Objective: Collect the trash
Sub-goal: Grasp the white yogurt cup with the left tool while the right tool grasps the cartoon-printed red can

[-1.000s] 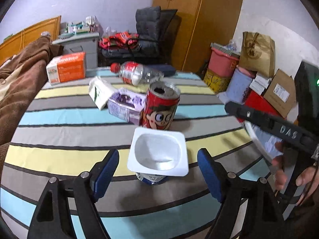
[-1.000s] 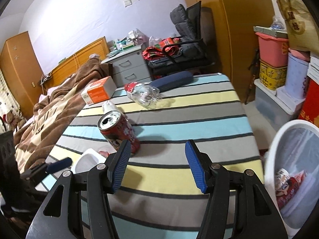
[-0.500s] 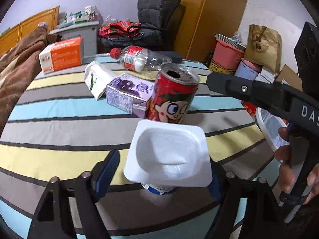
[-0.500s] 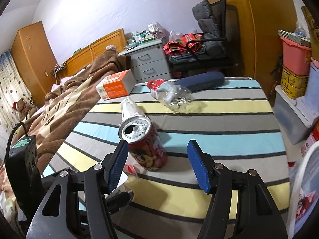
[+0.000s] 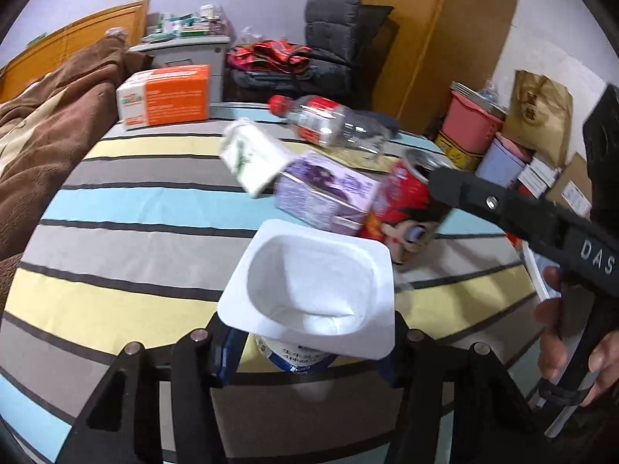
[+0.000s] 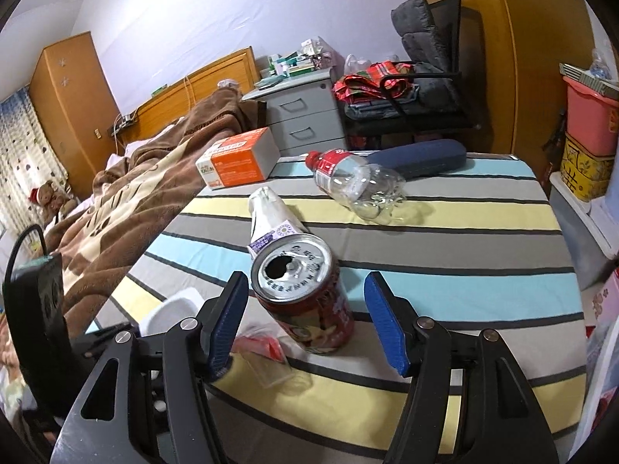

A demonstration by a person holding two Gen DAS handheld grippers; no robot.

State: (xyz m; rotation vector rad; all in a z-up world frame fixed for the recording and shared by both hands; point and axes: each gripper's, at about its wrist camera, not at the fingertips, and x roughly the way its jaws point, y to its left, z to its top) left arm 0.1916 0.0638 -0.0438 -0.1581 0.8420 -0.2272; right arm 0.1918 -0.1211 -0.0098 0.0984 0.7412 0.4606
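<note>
Gripping the white cup [image 5: 315,294] under its wide rim, the left tongs [image 5: 309,344] are closed on its body, with blue pads pressing from both sides; the cup looks empty inside. It is held over the striped surface [image 5: 127,208], and I cannot tell if its bottom touches it.

The right tongs [image 6: 307,324] are open, with one blue pad on each side of the red can [image 6: 305,297] and a gap on both sides. The can stands a little tilted on the surface [image 6: 464,239], and its top is opened. In the left view the black arm of the right tongs [image 5: 503,208] passes in front of the can [image 5: 402,212], and a hand [image 5: 572,344] holds its handle.

Just behind the can lies a purple carton [image 5: 325,193], and a white carton [image 5: 253,154] leans on it. Farther back a clear bottle [image 6: 356,181] with a red cap lies on its side. An orange box [image 6: 240,162] sits at the far left corner, and a dark blue case [image 6: 418,156] lies along the far edge behind the bottle. Near the left pad of the right tongs, a piece of clear and red wrapper [image 6: 267,355] lies on the surface.

A brown blanket [image 6: 131,193] covers the bed at the left. At the right edge of the right view, the white rim of a bin [image 6: 597,379] is partly seen.
</note>
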